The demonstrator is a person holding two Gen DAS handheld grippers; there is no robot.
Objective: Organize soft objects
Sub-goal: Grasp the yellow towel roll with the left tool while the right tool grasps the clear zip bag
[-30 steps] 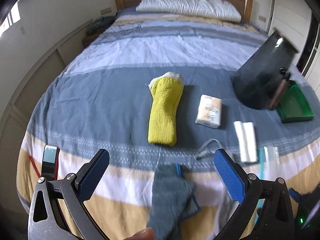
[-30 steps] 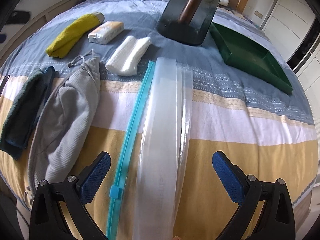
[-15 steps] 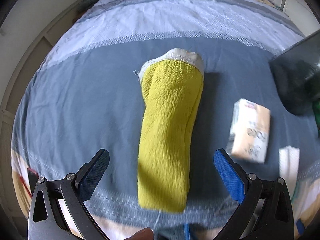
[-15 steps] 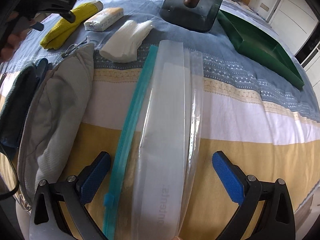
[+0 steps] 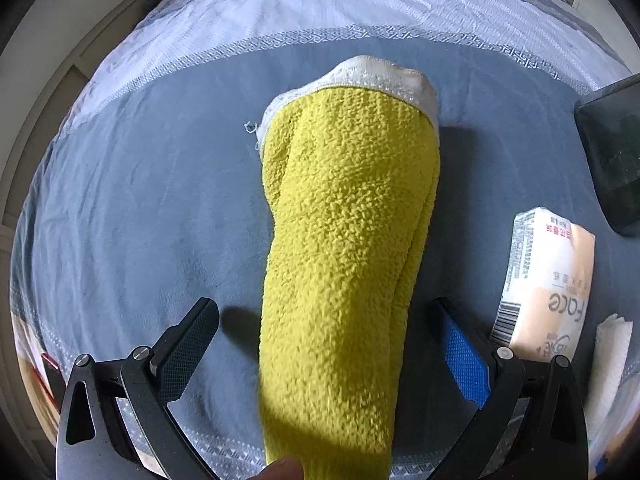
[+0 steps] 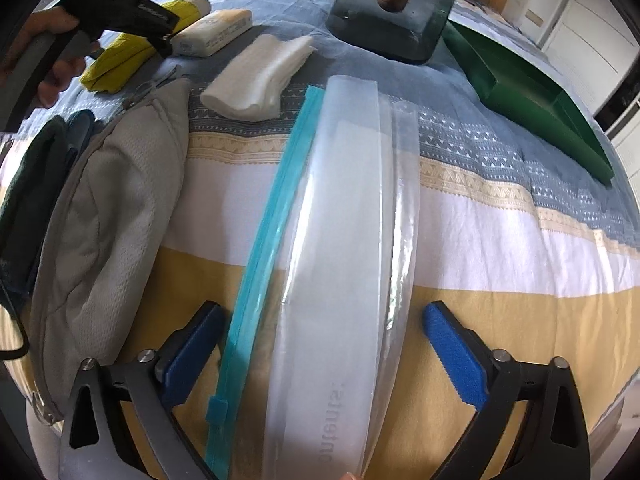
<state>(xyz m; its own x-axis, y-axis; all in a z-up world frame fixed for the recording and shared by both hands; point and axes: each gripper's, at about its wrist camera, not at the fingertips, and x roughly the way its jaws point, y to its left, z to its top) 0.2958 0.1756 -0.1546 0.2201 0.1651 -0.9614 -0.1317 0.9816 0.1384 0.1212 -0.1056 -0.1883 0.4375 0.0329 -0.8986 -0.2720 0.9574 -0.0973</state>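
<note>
A rolled yellow towel [image 5: 348, 240] with a white hem lies on the blue stripe of the bedspread. My left gripper [image 5: 322, 308] points down over its near half, open, with one finger on each side and neither pad touching it. In the right wrist view the same gripper [image 6: 120, 12] hangs over the yellow towel [image 6: 116, 60] at the far left. A clear zip bag [image 6: 340, 240] with a teal zipper strip [image 6: 264, 240] lies lengthwise between the fingers of my right gripper [image 6: 322, 308]. Its jaws are closing, and the pads stand apart from the bag.
A tissue pack [image 5: 548, 284] and a folded white cloth [image 6: 260, 76] lie right of the towel. A grey garment [image 6: 108, 216] and a dark towel [image 6: 28, 200] lie left of the bag. A dark translucent bin [image 6: 392, 12] and a green tray [image 6: 532, 96] sit farther back.
My left gripper has moved forward and down from the bed's near edge until it straddles the yellow towel. The right gripper has sunk slightly over the bag and its fingers have drawn in a little.
</note>
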